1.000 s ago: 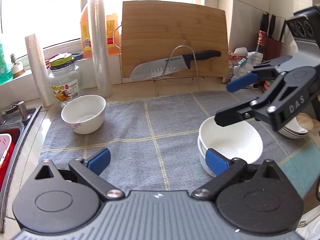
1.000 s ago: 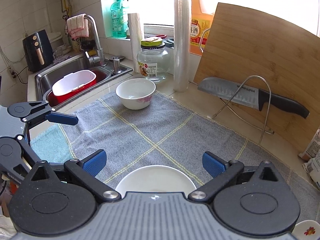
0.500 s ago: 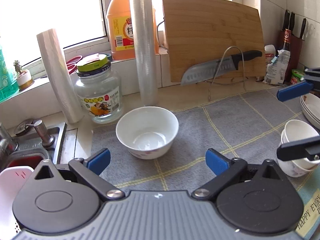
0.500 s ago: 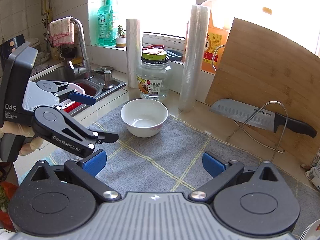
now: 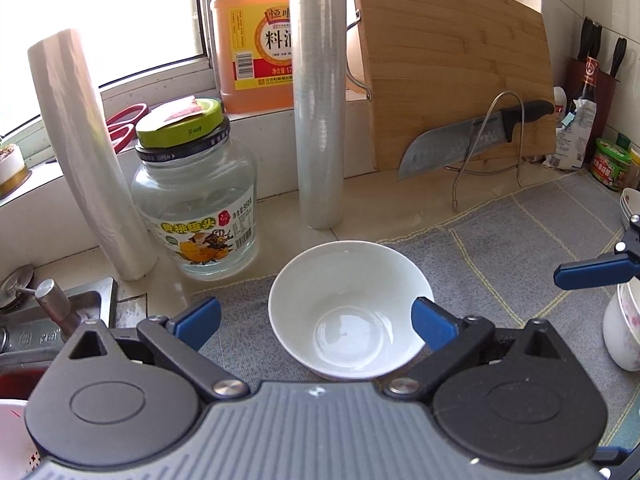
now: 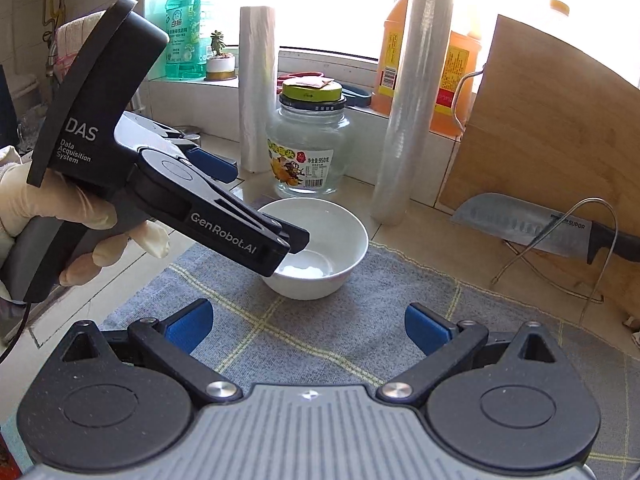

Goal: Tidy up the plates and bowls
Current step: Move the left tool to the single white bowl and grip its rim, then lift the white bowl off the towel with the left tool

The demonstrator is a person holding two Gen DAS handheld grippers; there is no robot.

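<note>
Bowl's place: we see the single white bowl [image 5: 351, 312] upright on the grey cloth [image 5: 500, 248] that covers the tabletop, near the cloth's back edge, just in front of the glass jar [image 5: 196, 200] and the roll of cling film [image 5: 318, 92].

Left claw: the left claw [image 5: 316, 318] has its blue pads spread wide and grips nothing. One pad sits at the bowl's right rim, while the other stands off to the bowl's left, so the bowl lies off-centre in the gap.

Key relation: the bowl is directly ahead of and below the left claw. Being round, it has no long axis to line up with. We judge that the grip must land on the rim.

Nearer hand: the left is plainly nearer. The right claw [image 6: 308, 328], also spread and empty, hangs back over the cloth with the bowl well ahead of it.

Right view adds: the gloved hand [image 6: 80, 216] on the left claw's handle, and one finger tip reaching over the bowl's near rim into its mouth.

Left view adds: stacked bowls [image 5: 624, 320] at the far right edge, which we take for the likely destination.
</note>
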